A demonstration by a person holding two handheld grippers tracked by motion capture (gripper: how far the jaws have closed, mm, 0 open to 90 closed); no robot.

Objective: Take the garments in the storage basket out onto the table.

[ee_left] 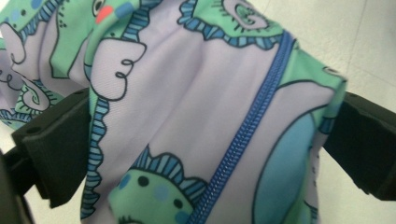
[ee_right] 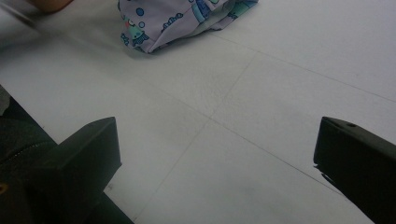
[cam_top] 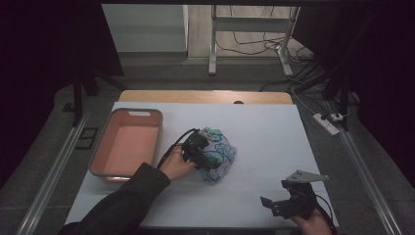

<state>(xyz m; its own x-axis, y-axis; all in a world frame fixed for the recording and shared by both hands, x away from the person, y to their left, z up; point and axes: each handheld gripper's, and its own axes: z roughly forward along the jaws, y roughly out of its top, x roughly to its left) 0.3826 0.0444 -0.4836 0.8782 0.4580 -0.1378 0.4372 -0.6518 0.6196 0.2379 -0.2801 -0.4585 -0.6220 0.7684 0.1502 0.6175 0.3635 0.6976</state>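
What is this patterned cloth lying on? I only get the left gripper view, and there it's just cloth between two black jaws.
Observer: The patterned cloth lies bunched up on a white table.
Operator: Is anything next to it?
Observer: A pink tub stands to its left, apart from it, with nothing visible inside.
Operator: Where's the other tool?
Observer: The right tool is near the table's front edge, jaws open over bare table, apart from the cloth.
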